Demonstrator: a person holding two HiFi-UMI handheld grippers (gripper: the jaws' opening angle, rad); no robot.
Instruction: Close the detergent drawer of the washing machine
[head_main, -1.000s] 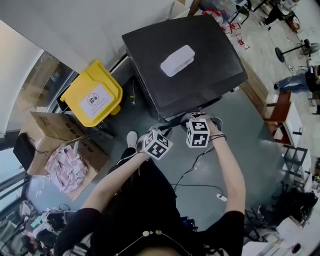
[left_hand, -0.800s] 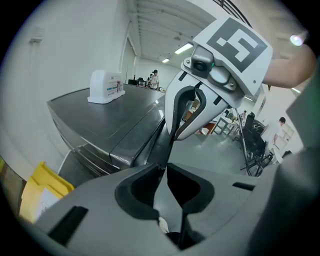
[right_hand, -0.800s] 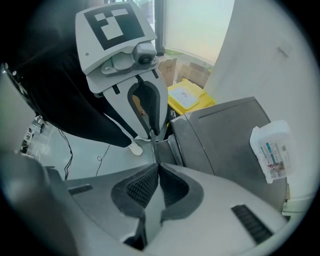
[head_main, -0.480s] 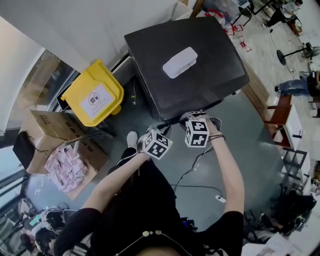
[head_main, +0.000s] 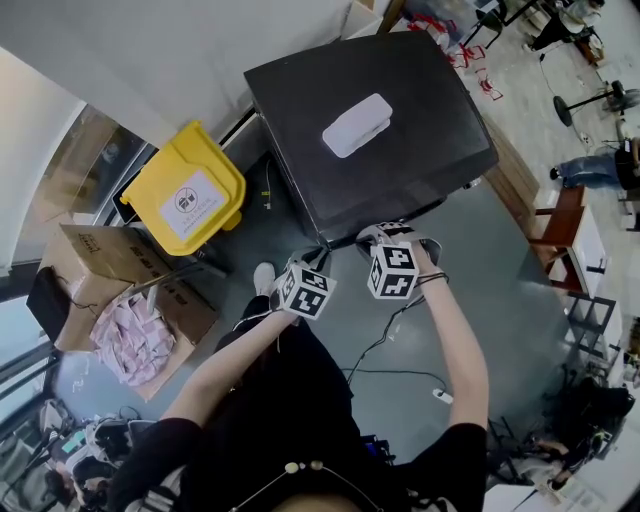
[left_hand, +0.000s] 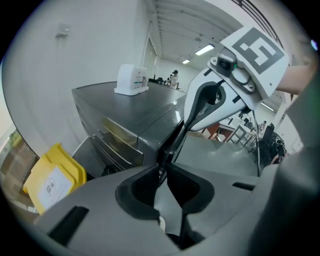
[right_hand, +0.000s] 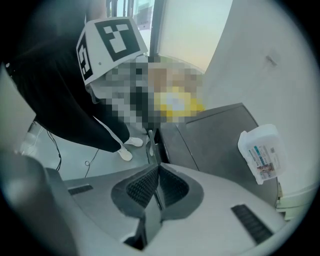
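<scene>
Shifted slightly left since a second ago, the left gripper (left_hand: 164, 172) has its jaws partly apart with nothing between them. The right gripper (right_hand: 158, 172) is pinched shut and empty, its tips beside the detergent drawer (right_hand: 149, 144) at the washing machine's (head_main: 400, 120) front corner. I reckon those closed tips could skid off that narrow edge and leave it ajar.

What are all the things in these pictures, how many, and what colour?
washing machine: one, dark grey, top middle
container: one, white, on the machine's top
bin: one, yellow, left of the machine
cardboard box: one, brown, far left
packets: a heap, pinkish white, in the box
cable: one, dark, on the floor
shoe: one, white, on the floor near the machine
left gripper: one, grey, jaws slightly apart
right gripper: one, grey, jaws together
</scene>
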